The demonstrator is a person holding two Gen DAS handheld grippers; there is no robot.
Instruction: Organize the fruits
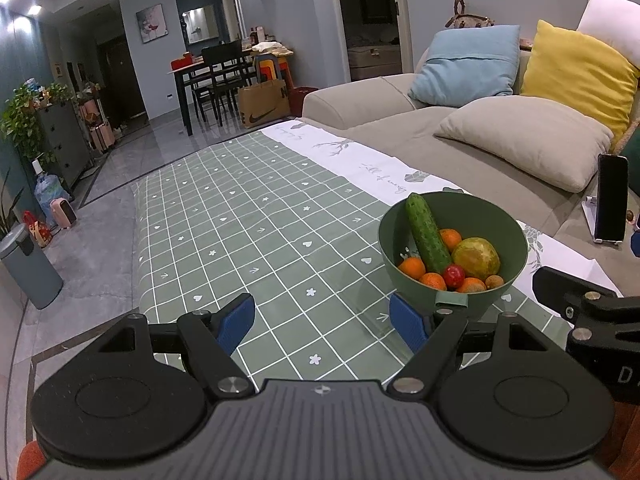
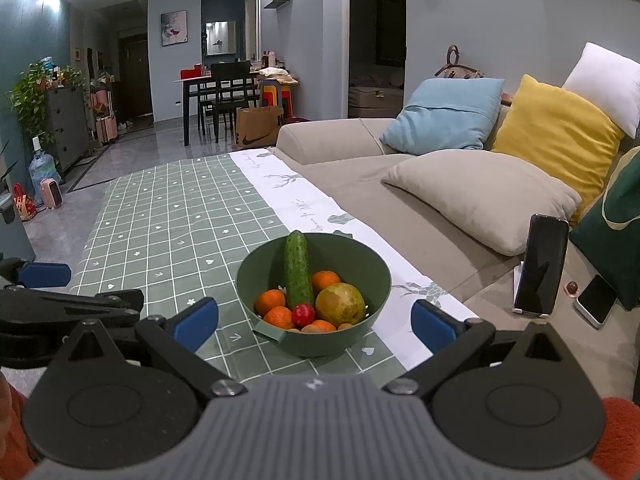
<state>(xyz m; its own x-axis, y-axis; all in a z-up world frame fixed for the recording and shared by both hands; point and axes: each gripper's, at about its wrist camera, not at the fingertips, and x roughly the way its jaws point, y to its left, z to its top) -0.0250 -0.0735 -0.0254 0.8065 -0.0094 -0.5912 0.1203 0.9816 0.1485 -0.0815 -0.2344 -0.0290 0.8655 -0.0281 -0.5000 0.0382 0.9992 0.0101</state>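
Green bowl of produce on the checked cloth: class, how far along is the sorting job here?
Done: nothing visibly sorted; the cucumber, oranges, the yellow-green fruit and the small red fruit all sit together in the green bowl.

In hand: nothing. The right tongs and left tongs are open and empty, short of the bowl.

Left: seemingly all of it; no fruit lies on the cloth.

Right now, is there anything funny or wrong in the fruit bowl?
Yes: a cucumber leans up against the wall of the green bowl, poking past the rim among oranges, a pear and a small red fruit. It's a vegetable. Nothing is spilled.
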